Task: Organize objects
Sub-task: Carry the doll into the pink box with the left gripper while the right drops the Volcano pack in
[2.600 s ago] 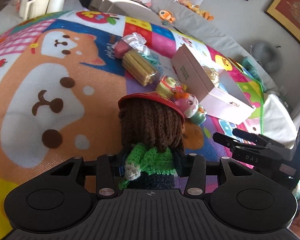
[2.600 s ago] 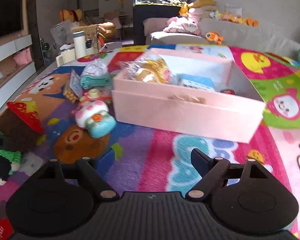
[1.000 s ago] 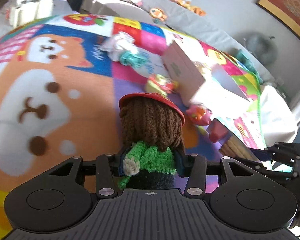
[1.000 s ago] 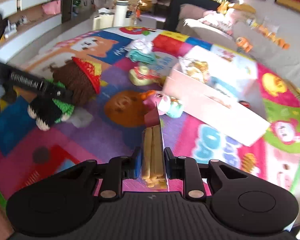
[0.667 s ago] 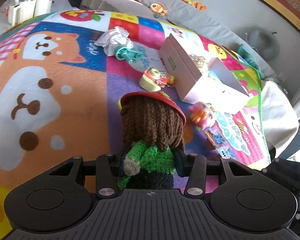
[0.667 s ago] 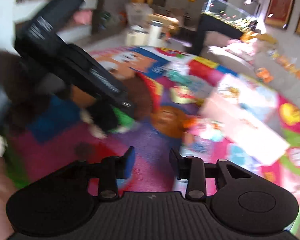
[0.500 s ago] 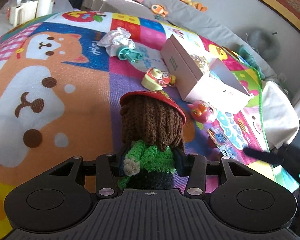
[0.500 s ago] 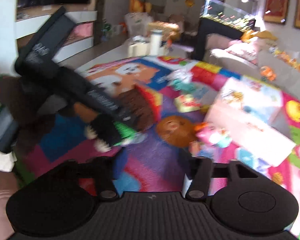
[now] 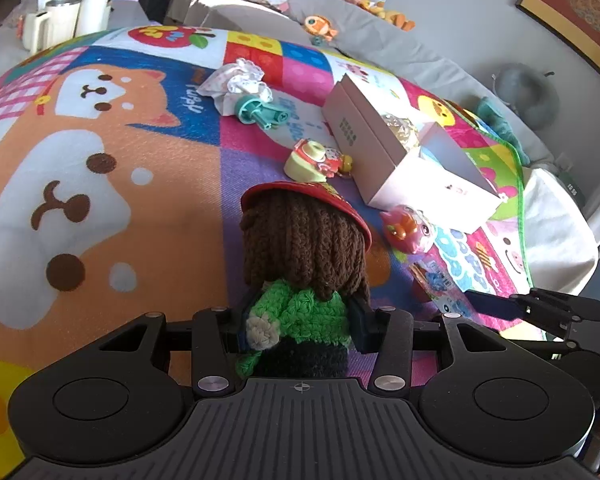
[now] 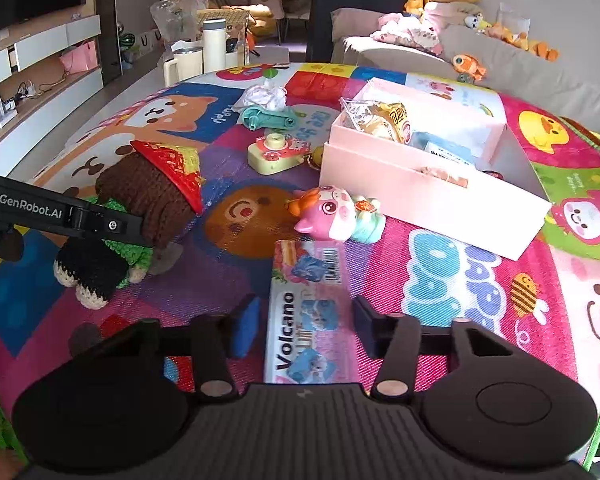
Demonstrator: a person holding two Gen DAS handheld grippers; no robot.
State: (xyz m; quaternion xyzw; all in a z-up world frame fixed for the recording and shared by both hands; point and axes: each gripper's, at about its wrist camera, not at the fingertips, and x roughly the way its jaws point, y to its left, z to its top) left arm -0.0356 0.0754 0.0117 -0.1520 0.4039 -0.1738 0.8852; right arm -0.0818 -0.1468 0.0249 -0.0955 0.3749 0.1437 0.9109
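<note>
The snack packet [image 10: 306,312] reading "Volcano" lies on the play mat [image 10: 460,292] just before the pink box [image 10: 432,196], between the right gripper's [image 10: 304,326] parted fingers. The left gripper [image 9: 300,332], marked "GenRobot.AI", is clamped on the crocheted doll [image 9: 300,264]; a pink cat toy [image 10: 332,216] lies between packet and box.

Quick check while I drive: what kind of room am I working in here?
Most likely a home living room used as a play area: a cartoon play mat strewn with toys, a sofa lined with plush animals, and a TV wall unit along the far side.
</note>
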